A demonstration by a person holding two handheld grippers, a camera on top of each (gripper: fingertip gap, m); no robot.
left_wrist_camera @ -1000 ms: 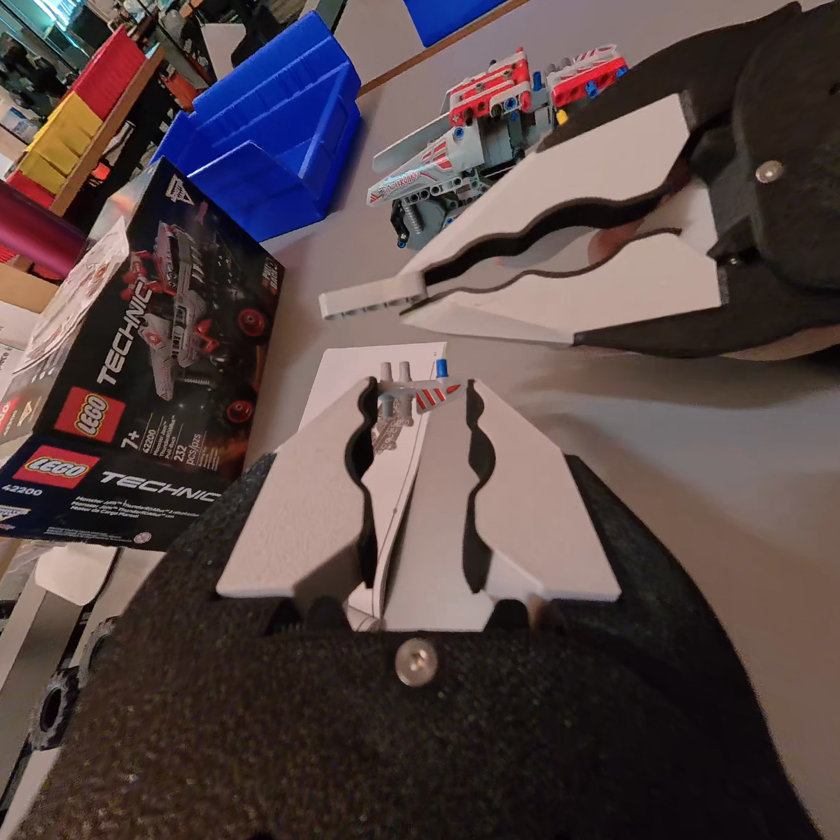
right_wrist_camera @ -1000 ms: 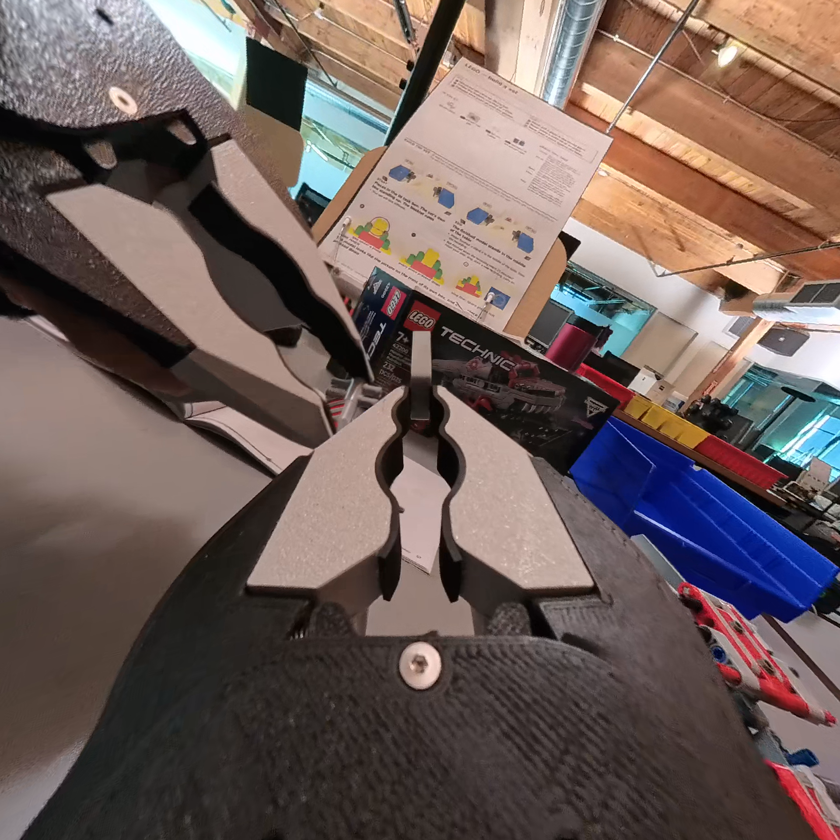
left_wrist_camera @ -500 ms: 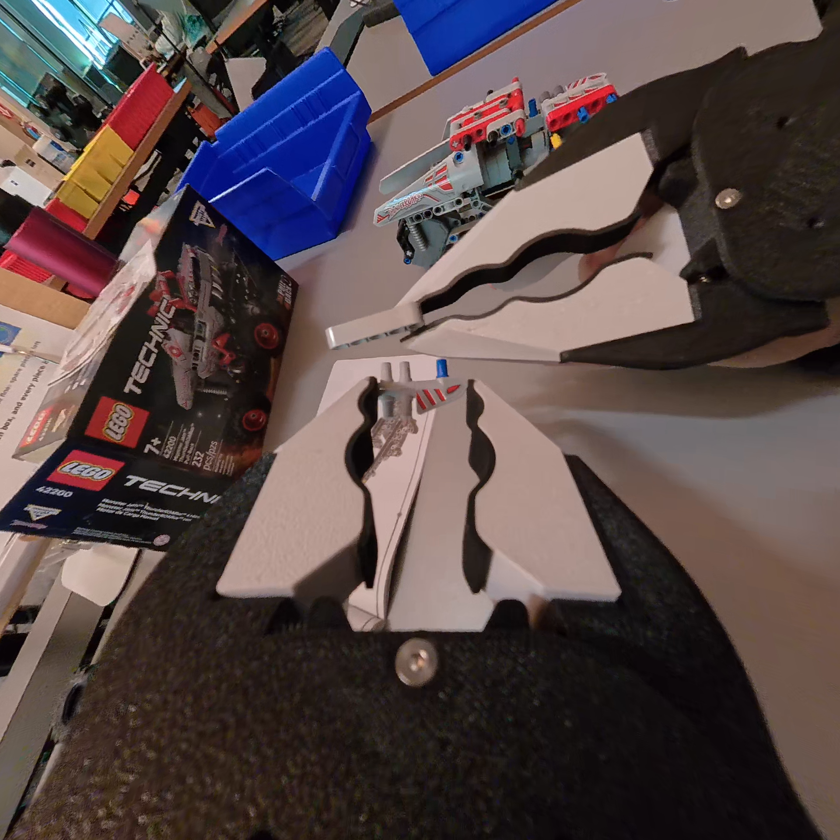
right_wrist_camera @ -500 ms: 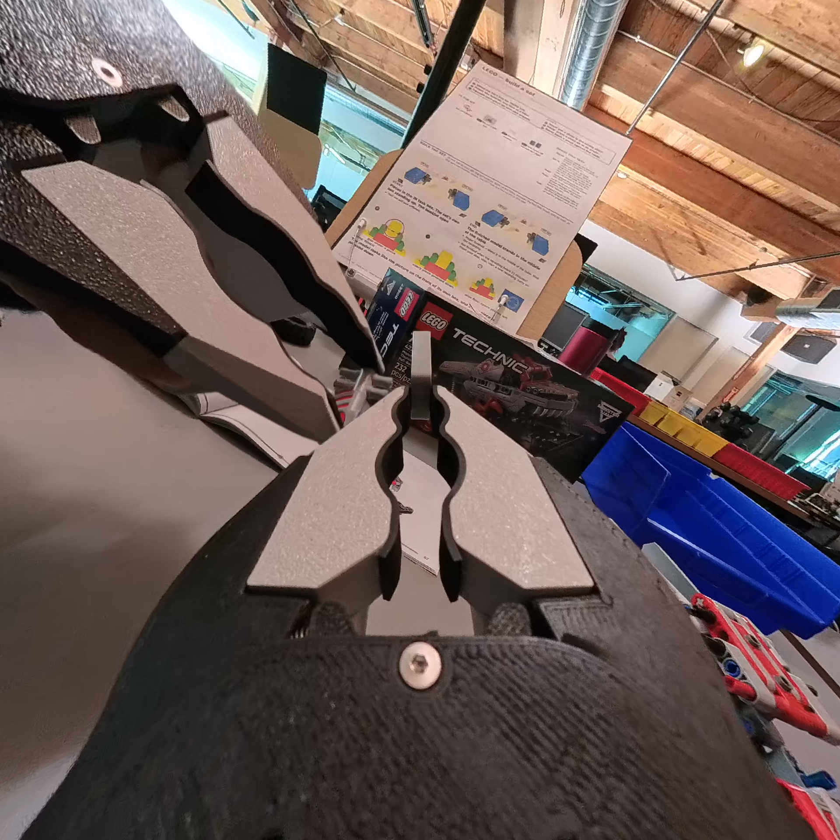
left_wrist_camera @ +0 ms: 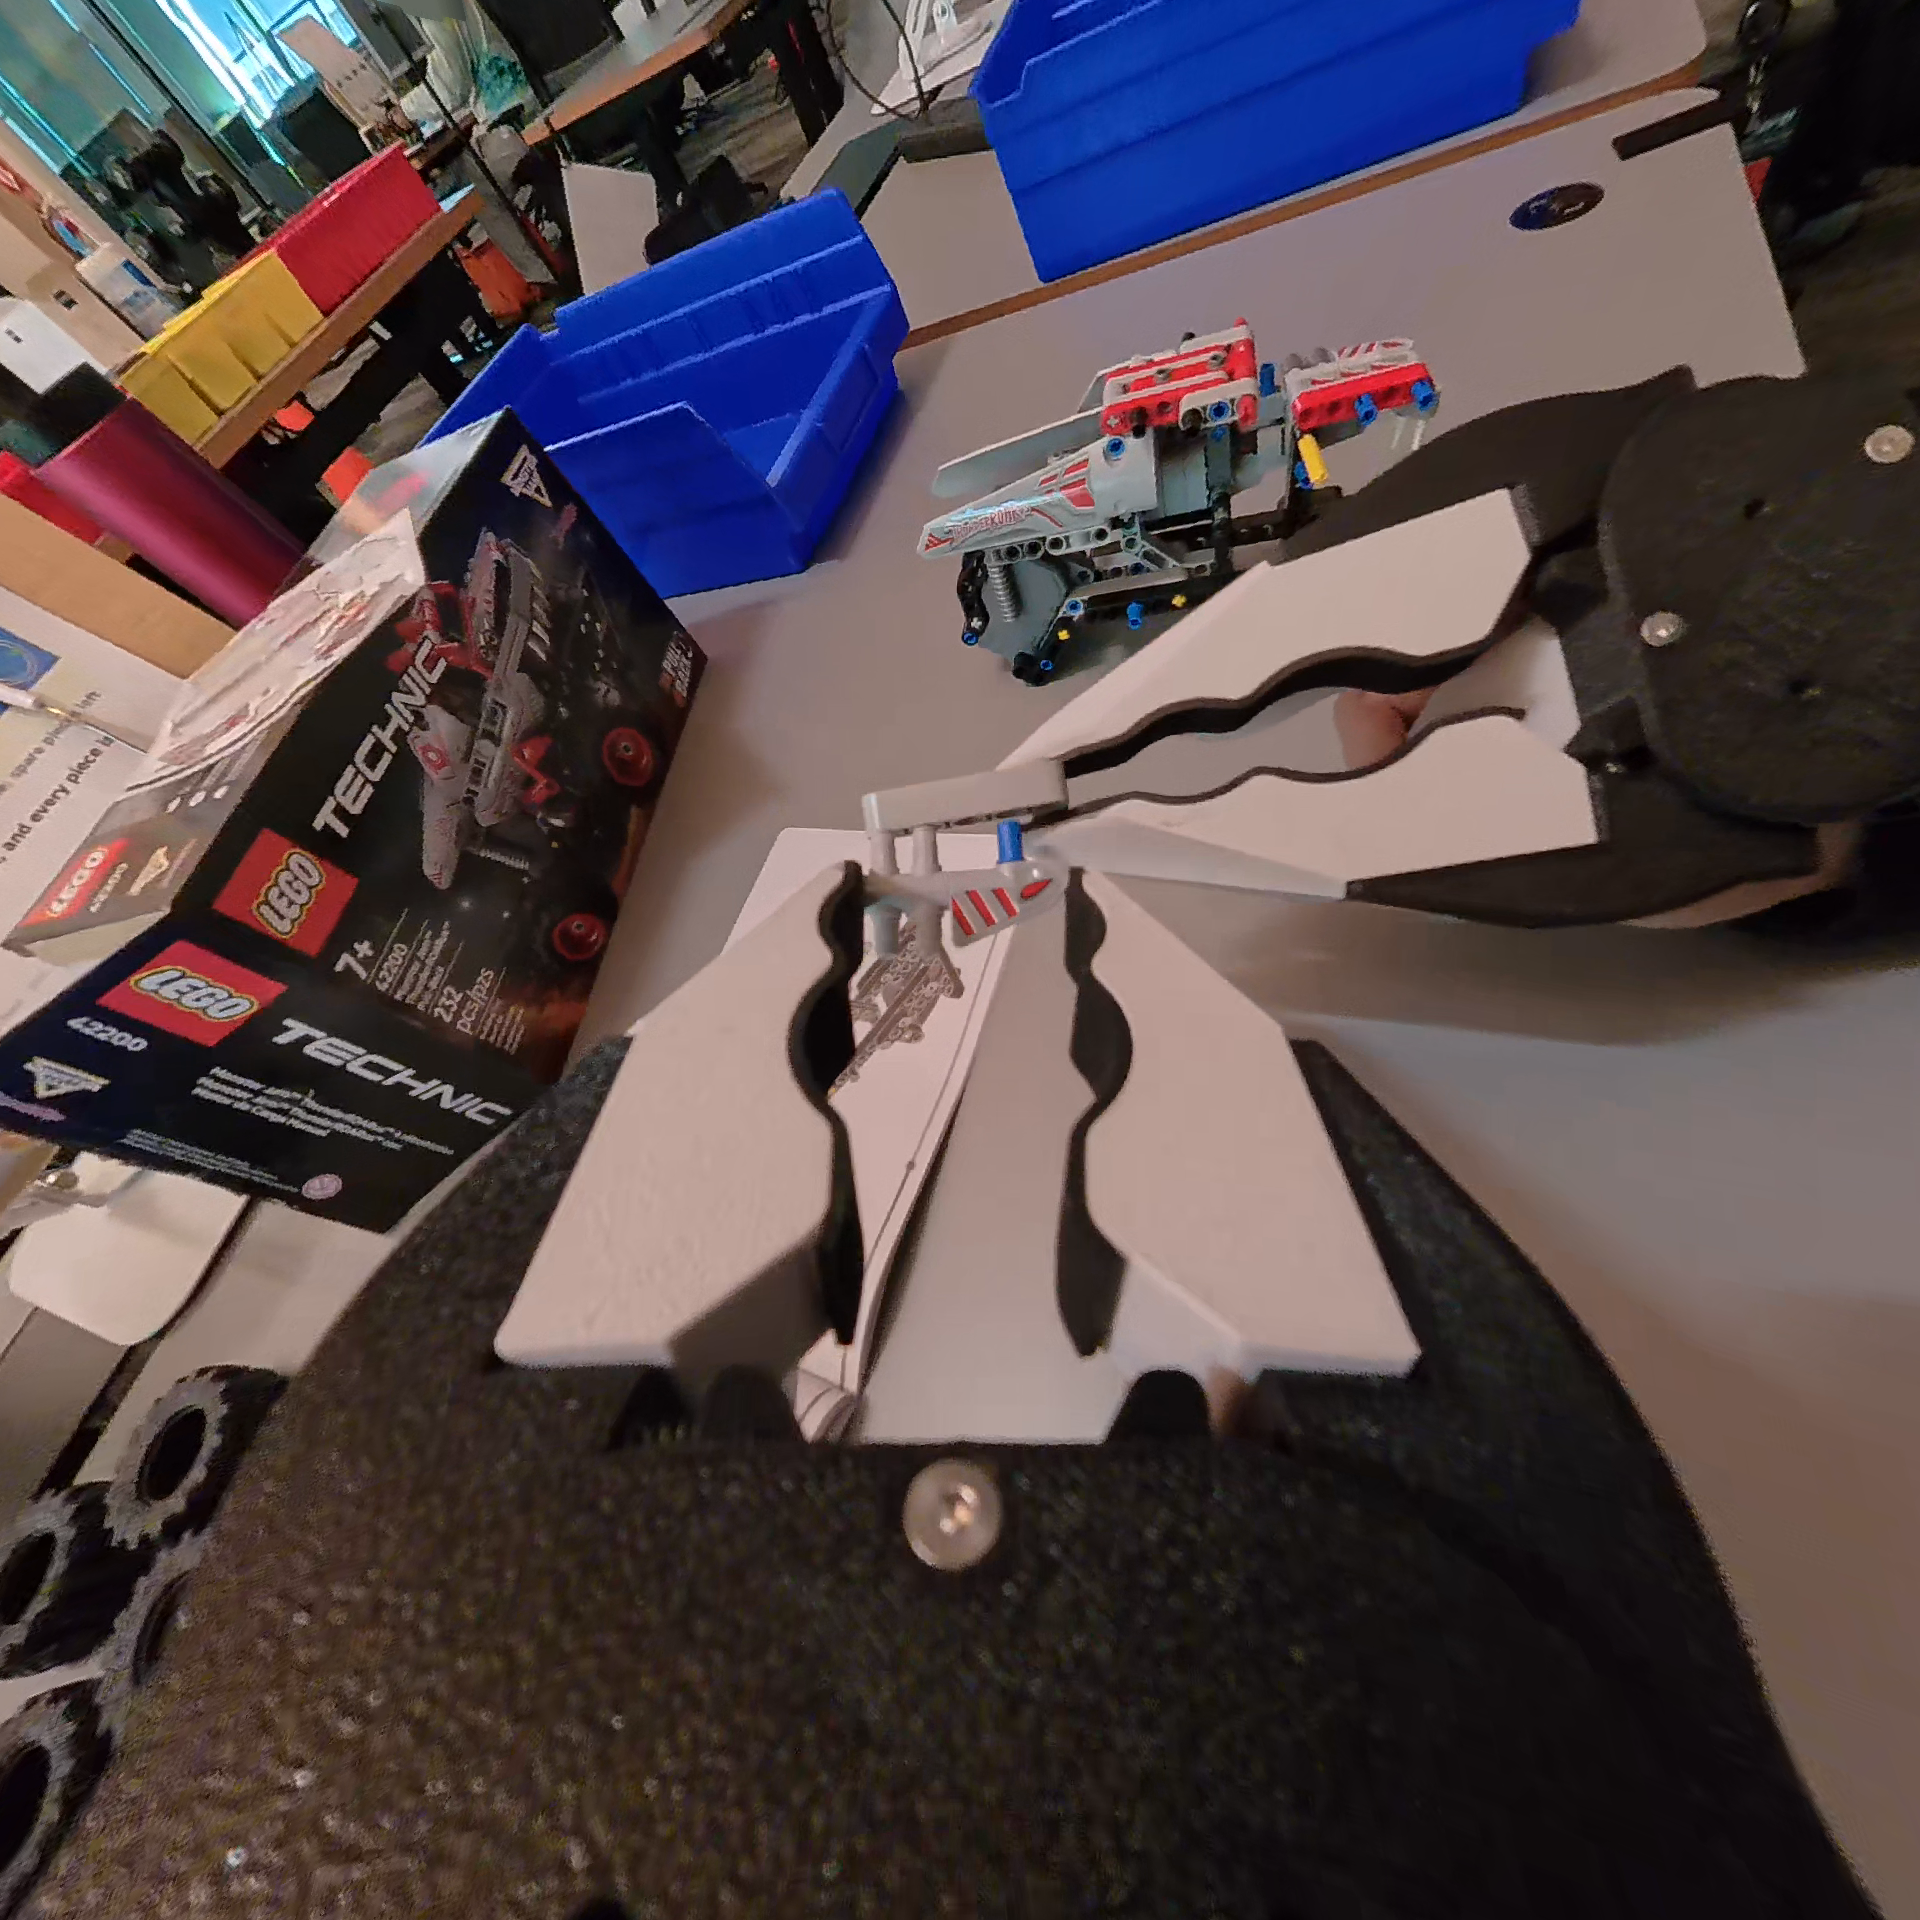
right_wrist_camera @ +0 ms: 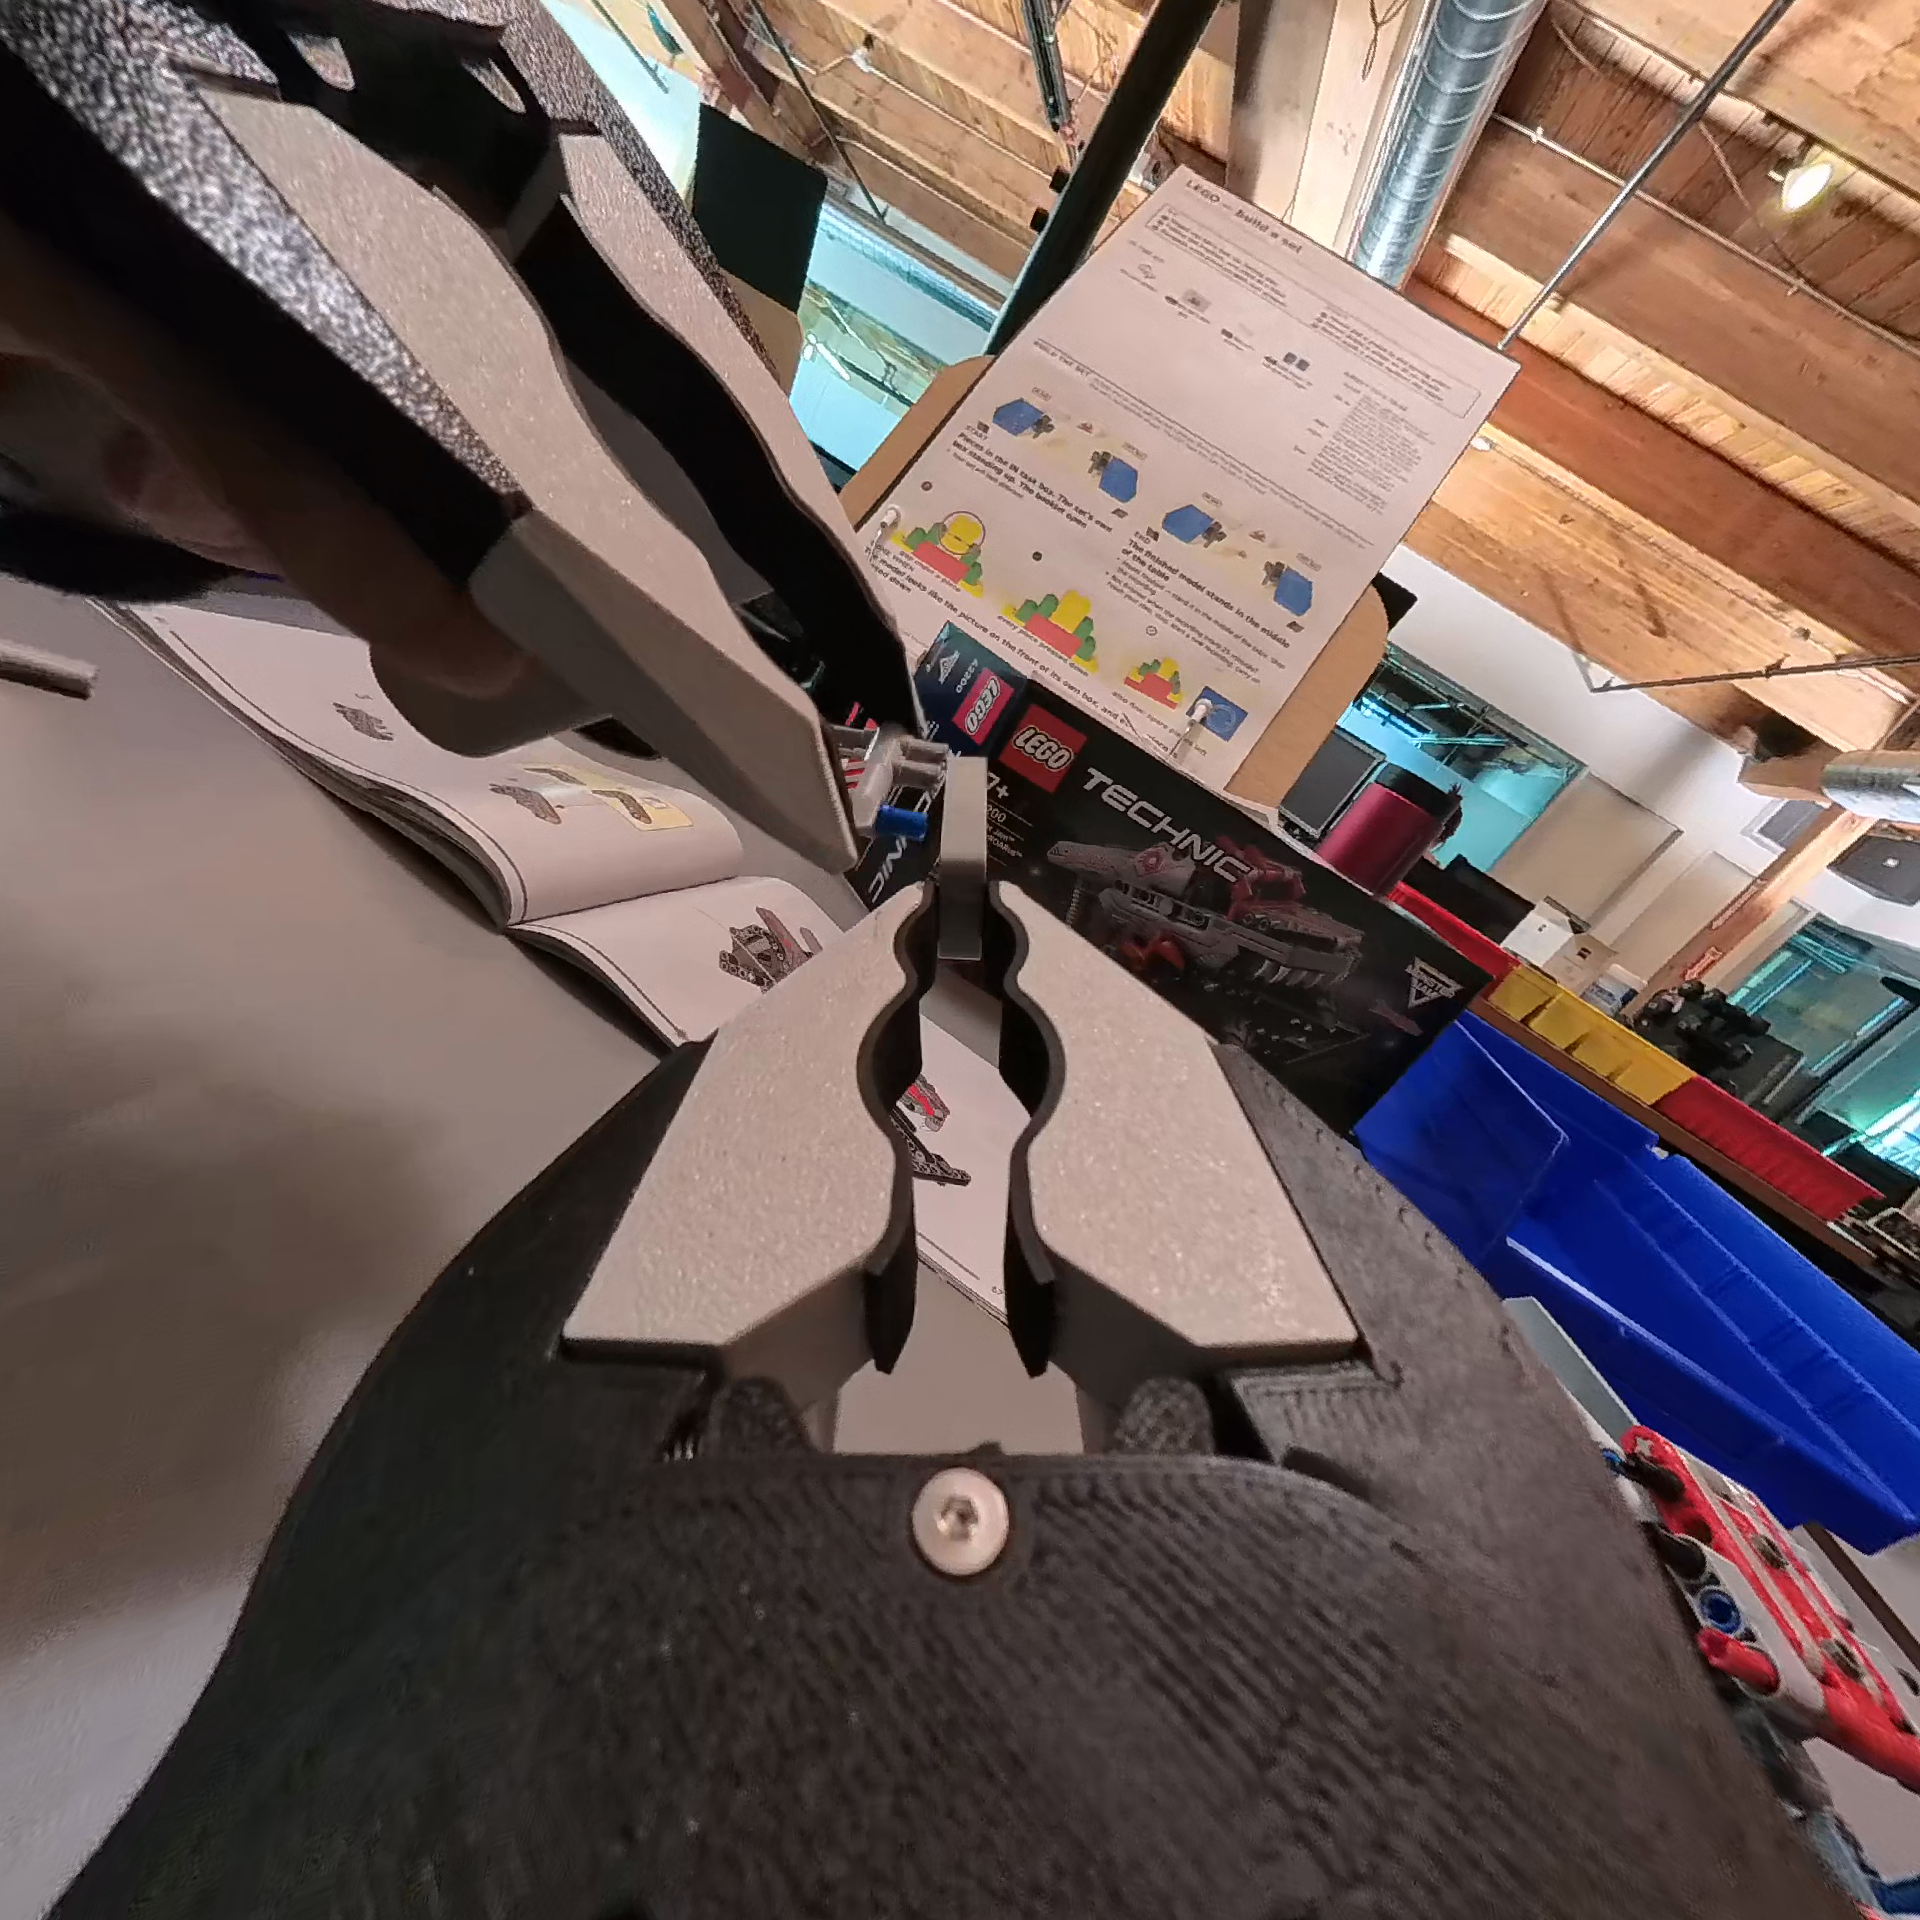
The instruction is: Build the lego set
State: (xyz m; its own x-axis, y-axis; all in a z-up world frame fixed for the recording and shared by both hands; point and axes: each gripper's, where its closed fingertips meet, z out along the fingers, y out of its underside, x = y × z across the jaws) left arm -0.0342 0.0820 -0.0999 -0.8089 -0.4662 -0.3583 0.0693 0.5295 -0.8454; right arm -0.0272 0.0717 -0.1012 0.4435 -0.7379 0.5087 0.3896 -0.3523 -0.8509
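Note:
My left gripper (left_wrist_camera: pixel 961 894) is shut on a small grey panel piece (left_wrist_camera: pixel 971 904) with red stripes, grey pins and a blue pin (left_wrist_camera: pixel 1005 840). My right gripper (right_wrist_camera: pixel 961 914) is shut on a light grey beam (right_wrist_camera: pixel 961 857); in the left wrist view the beam (left_wrist_camera: pixel 961 802) sits on the grey pins of the panel piece. The right gripper (left_wrist_camera: pixel 1049 810) comes in from the right there. The left gripper (right_wrist_camera: pixel 873 790) shows at upper left in the right wrist view. The partly built red and grey truck model (left_wrist_camera: pixel 1164 499) stands on the table behind.
The black set box (left_wrist_camera: pixel 343 831) lies at left on the grey table (left_wrist_camera: pixel 1558 1195). An open instruction booklet (right_wrist_camera: pixel 540 831) lies under the grippers. Blue bins (left_wrist_camera: pixel 707 416) stand behind. Black tyres (left_wrist_camera: pixel 156 1455) lie at lower left. An instruction sheet (right_wrist_camera: pixel 1174 488) stands behind the box. My two grippers' fingertips are within a few centimetres of each other.
The right gripper has brought its grey beam down and left onto the pins of the panel piece in the left gripper. Both grippers stay shut.

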